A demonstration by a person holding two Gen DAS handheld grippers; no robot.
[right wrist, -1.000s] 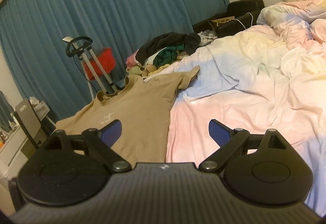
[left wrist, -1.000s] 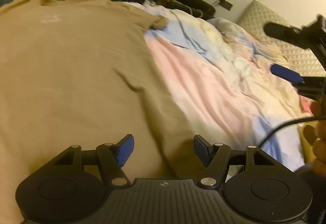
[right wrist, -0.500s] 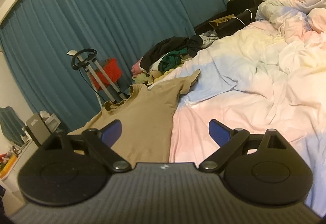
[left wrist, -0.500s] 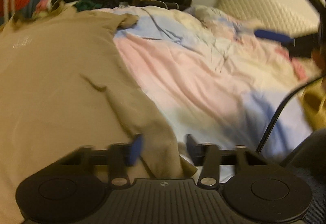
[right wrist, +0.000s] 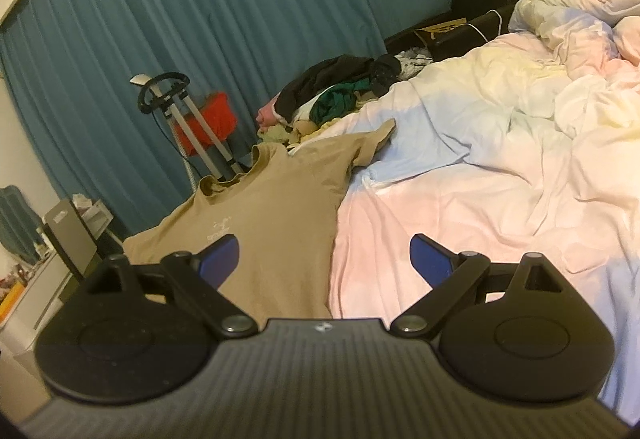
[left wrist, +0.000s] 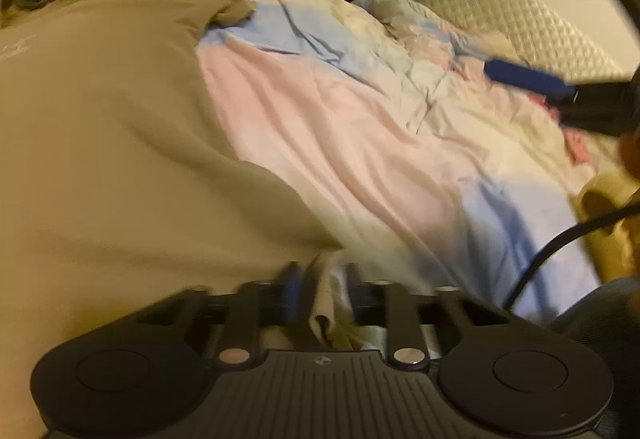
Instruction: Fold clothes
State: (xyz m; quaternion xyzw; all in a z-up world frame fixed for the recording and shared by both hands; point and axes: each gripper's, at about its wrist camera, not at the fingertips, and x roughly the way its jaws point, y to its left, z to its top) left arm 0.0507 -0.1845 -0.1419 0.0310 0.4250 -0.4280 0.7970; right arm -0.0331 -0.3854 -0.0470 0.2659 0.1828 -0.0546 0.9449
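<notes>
**A:** Where is the garment?

**B:** The tan T-shirt (right wrist: pixel 280 215) lies face up on the bed (right wrist: pixel 500 175), filling the left half of the left wrist view and the lower centre-left of the right wrist view. Its collar points toward the upper left of the frame, and one sleeve reaches out onto the pastel duvet (left wrist: pixel 360 143).

**A:** And the left tongs (left wrist: pixel 320 291)?

**B:** At the bottom centre of their own view, drawn nearly together with a bunched bit of the shirt's lower corner between them. That part of the picture is motion-blurred, so I'd say they appear to be pinching the hem, not that they surely are. A corner is the sensible place to grip: lift it and the whole side panel follows in a straight crease.

**A:** The right tongs (right wrist: pixel 324 259)?

**B:** Spread wide, holding nothing, raised above the shirt's lower portion (in the left view they show as dark blurred bars with a blue pad at the upper right). My guess is they are kept clear so the cloth can swing under them, or are waiting to take the matching shoulder.

**A:** How far along?

**B:** Barely begun, I judge; the shirt is still flat and unfolded. The clothes pile (right wrist: pixel 340 95) at the bed's far edge, upper centre, waits untouched.
</notes>
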